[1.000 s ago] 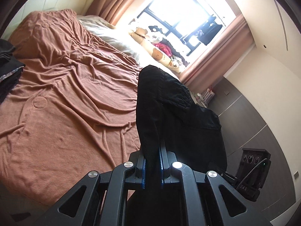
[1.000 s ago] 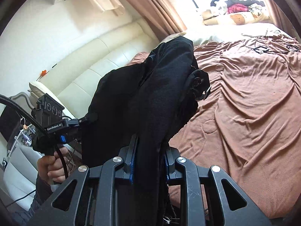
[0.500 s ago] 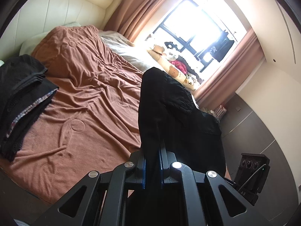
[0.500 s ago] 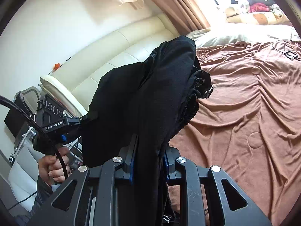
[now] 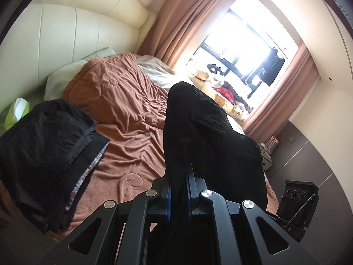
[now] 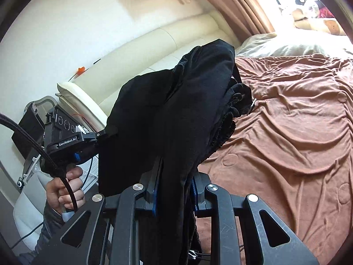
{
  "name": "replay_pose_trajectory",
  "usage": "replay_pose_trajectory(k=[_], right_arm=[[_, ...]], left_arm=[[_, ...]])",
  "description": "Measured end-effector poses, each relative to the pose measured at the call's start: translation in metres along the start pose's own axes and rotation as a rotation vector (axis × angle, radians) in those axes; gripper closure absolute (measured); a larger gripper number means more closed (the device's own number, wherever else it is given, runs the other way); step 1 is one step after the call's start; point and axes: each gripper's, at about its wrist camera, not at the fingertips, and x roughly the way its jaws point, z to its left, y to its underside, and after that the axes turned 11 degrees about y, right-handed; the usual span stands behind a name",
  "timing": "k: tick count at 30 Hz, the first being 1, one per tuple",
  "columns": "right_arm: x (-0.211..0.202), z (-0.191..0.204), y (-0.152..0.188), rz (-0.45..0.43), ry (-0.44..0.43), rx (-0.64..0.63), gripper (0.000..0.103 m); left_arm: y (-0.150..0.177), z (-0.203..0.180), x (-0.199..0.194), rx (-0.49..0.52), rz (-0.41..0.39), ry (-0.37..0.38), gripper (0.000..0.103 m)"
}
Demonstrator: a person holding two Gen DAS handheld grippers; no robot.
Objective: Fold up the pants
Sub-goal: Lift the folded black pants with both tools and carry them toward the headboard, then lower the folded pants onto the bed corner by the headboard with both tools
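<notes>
**Black pants held aloft between two grippers**

Black pants, bunched and doubled over, hanging in the air above the near edge of the bed, clear of the rust-brown blanket. Matte, soft fabric, thick with folds; gathered elastic waistband showing in the right wrist view, with a small pale tag dangling beside it. Clamped on one thin fold by the left gripper, jaws nearly together on the cloth. Clamped on a thicker bundle by the right gripper, jaws a little wider apart, cloth filling the gap. Stretched in a sagging drape from one gripper to the other. Stack of folded dark clothes lying on the blanket's near left corner. Cream padded headboard behind, pink curtains framing a bright window.
</notes>
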Motion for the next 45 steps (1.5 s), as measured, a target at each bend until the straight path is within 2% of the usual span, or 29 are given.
replay_pose_trajectory(k=[12,22,33,45], right_arm=[[0.093,0.05,-0.031,0.013,-0.091,-0.056,0.084],[0.172,0.088,-0.045,0.022,-0.138,-0.071,0.084],[0.258,0.116,-0.045,0.075,-0.172,-0.061,0.085],[0.338,0.114,-0.036,0.141,-0.18,-0.03,0.084]], left_arm=[[-0.067,0.049,-0.049,0.054,-0.062,-0.116,0.094],[-0.111,0.1,-0.07,0.057,-0.086,-0.223,0.094],[-0.142,0.162,-0.065,0.031,-0.079,-0.314,0.094],[-0.151,0.23,-0.019,-0.01,-0.014,-0.39,0.094]])
